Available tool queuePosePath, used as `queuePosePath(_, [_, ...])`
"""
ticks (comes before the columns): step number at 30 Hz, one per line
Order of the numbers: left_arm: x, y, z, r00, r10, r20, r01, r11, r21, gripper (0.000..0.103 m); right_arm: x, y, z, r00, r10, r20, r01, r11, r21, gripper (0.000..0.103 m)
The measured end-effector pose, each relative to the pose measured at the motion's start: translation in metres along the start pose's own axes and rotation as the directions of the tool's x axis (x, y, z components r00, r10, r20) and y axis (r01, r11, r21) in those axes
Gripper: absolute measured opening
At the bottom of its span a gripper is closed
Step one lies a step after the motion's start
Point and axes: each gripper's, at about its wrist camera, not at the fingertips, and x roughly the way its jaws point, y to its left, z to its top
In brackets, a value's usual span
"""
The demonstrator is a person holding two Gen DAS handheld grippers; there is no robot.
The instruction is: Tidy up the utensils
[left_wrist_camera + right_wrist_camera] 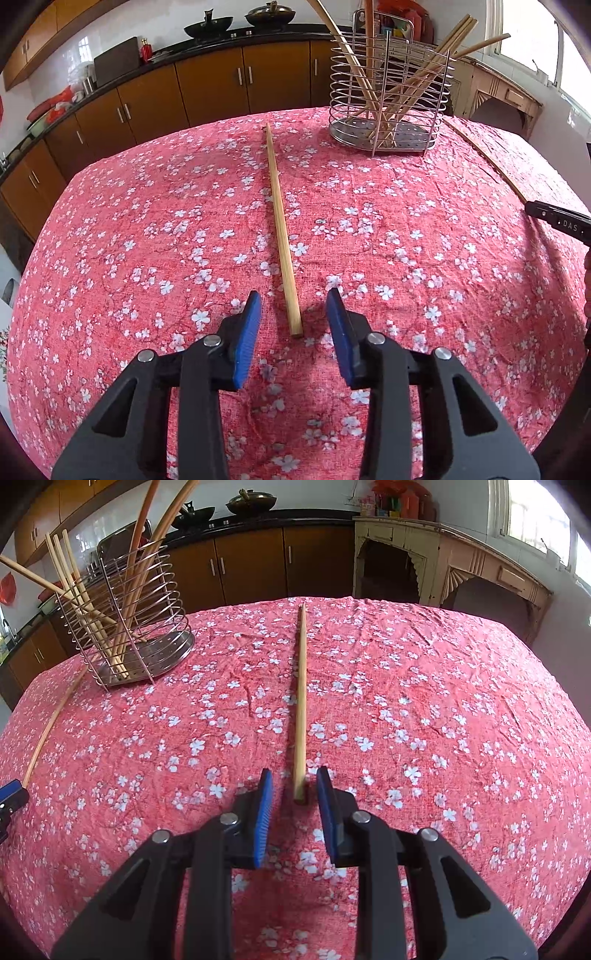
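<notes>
Chopstick (282, 236) lies between parted left fingers (251, 317), untouched; "DAS" on right gripper (570, 223).

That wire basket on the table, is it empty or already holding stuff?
Holding stuff. The wire basket stands upright on the tablecloth, with several wooden chopsticks leaning inside it.

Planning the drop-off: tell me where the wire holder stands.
The wire holder stands far across the tablecloth: upper right in the left wrist view, upper left in the right wrist view.

We see matt pale wooden chopsticks (282, 236), a shiny steel wire utensil basket (388, 107) and crinkled red floral cloth (147, 258).
</notes>
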Motion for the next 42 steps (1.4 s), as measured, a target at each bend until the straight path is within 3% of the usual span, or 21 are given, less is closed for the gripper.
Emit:
queuePosePath(28, [-0.002, 0.001, -0.001, 1.0, 0.0, -0.001, 0.0, 1.0, -0.001, 0.037, 0.0, -0.001, 0.0, 1.0, 0.007, 0.002, -0.007, 1.0, 0.008, 0.024])
queuePosePath(30, [-0.002, 0.001, -0.001, 1.0, 0.001, -0.001, -0.001, 1.0, -0.002, 0.036, -0.001, -0.003, 0.0, 1.0, 0.001, 0.004, -0.001, 1.0, 0.021, 0.013])
queuePosePath(31, [-0.002, 0.001, -0.001, 1.0, 0.002, -0.001, -0.002, 1.0, -0.005, 0.031, 0.0, -0.004, 0.0, 1.0, 0.009, 0.005, -0.009, 1.0, 0.029, 0.008])
queuePosePath(36, [-0.008, -0.006, -0.008, 1.0, 0.002, 0.006, -0.002, 1.0, 0.007, 0.01, -0.003, -0.016, -0.003, 0.998, 0.06, 0.011, -0.061, 0.995, 0.081, 0.008])
queuePosePath(42, [-0.016, 0.001, -0.013, 0.999, -0.042, 0.01, 0.042, 0.997, -0.058, 0.008, -0.029, -0.018, -0.012, 0.996, 0.054, 0.073, -0.059, 0.996, 0.069, 0.008])
